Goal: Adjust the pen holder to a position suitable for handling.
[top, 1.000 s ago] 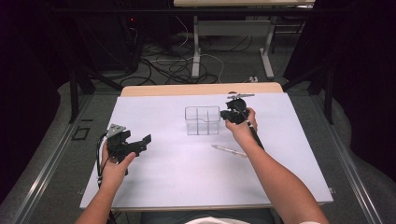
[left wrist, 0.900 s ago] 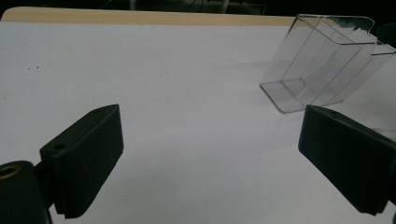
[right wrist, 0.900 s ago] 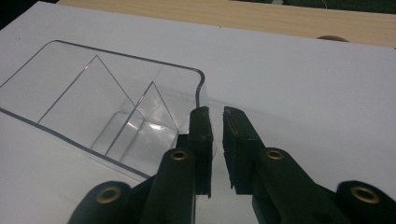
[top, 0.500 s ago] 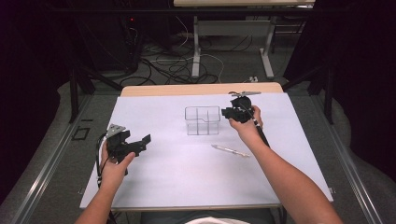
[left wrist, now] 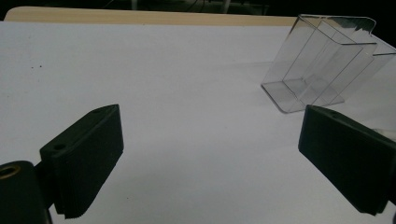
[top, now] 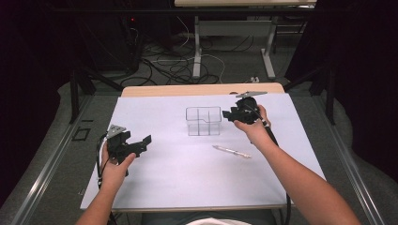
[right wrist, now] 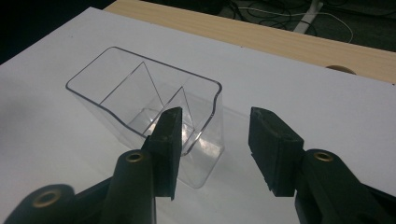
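- Clear divided container (top: 203, 121): upright at the middle of the white bench (top: 178, 183), empty compartments, free of both grippers.
- Right gripper (top: 231, 114): just beside the container's right end; jaws have just been opening, nothing between them.
- Left gripper (top: 143, 143): low over the bench's left side, well apart from the container; jaws wide, empty.
- Pen (top: 231, 151): flat on the bench, near the right forearm.
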Demonstrator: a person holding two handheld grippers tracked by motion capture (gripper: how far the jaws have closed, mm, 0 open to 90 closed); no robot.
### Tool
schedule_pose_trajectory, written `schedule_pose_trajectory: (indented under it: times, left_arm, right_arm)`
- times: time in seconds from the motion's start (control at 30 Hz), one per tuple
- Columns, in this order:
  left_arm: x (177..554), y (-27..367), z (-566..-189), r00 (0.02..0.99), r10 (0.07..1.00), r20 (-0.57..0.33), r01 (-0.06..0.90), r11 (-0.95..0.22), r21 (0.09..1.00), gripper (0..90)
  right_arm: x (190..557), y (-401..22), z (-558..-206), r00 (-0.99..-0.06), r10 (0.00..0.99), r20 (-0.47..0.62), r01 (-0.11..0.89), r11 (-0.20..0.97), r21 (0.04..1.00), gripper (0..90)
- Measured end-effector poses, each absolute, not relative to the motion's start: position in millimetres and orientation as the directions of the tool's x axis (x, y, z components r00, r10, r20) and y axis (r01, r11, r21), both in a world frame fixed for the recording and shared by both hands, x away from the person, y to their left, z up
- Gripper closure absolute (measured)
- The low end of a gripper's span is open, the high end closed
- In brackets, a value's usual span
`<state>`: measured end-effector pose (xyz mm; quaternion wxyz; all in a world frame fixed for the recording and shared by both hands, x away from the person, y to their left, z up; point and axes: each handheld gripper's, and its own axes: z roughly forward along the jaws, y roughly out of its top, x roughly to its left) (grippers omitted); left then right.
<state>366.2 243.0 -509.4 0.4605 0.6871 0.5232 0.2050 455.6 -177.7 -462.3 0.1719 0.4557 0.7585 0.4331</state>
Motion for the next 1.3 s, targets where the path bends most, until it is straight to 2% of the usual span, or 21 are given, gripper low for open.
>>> schedule_pose_trajectory:
  times: [0.43,0.5,0.67,0.73,1.13,1.3]
  left_arm:
    - [365,244,-509,0.366,0.908,-0.204,0.534,-0.025,0.845,6.9]
    - [365,244,-509,0.367,0.908,-0.201,0.532,-0.027,0.847,7.0]
    - [365,244,-509,0.367,0.908,-0.2,0.531,-0.028,0.847,7.0]
    - [365,244,-509,0.368,0.908,-0.199,0.53,-0.029,0.847,7.0]
    - [365,243,-510,0.371,0.908,-0.196,0.527,-0.032,0.849,7.0]
    - [365,243,-510,0.371,0.908,-0.195,0.528,-0.034,0.849,7.0]
  right_arm:
    - [444,-180,-454,-0.569,0.815,0.108,0.51,0.247,0.824,38.0]
    - [442,-180,-452,-0.571,0.813,0.115,0.517,0.247,0.82,31.1]
    - [439,-181,-451,-0.581,0.809,0.087,0.508,0.277,0.816,24.7]
    - [438,-181,-450,-0.594,0.802,0.06,0.5,0.31,0.808,19.3]
    - [433,-182,-449,-0.658,0.753,-0.001,0.477,0.418,0.773,11.6]
    - [432,-181,-450,-0.679,0.731,-0.061,0.458,0.488,0.744,10.3]
